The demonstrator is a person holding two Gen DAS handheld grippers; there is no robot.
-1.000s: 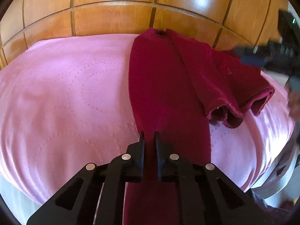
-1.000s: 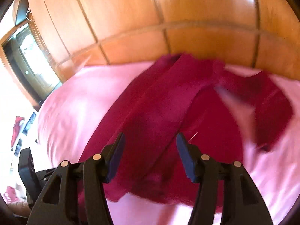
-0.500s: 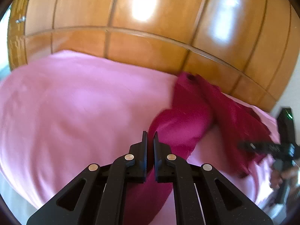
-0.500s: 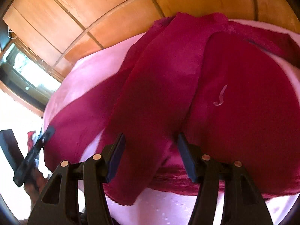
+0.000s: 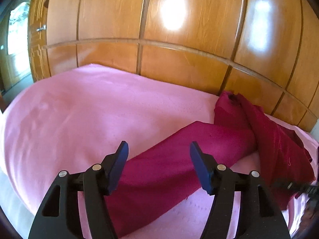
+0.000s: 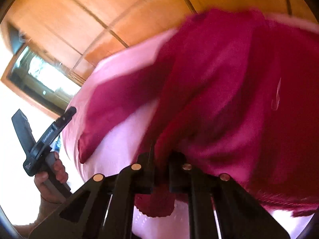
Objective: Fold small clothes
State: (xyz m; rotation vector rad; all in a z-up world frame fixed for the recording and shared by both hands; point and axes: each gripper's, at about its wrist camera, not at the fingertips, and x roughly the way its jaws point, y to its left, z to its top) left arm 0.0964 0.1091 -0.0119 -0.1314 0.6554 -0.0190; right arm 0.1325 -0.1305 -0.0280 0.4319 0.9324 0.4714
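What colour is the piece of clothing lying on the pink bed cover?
The garment is dark crimson red, plain with no visible pattern. It shows best in the left wrist view.

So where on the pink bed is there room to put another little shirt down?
The widest bare patch of the pink bedsheet is on the left of the left wrist view, bordered by the glossy wooden panelled wall behind and the dark red knitted garment on the right. The right side is crowded: the garment bunches there, pinched by the right gripper.

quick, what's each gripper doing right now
left gripper: jaws opening, clear of the dark red garment below.
right gripper: shut on the dark red garment's hem.
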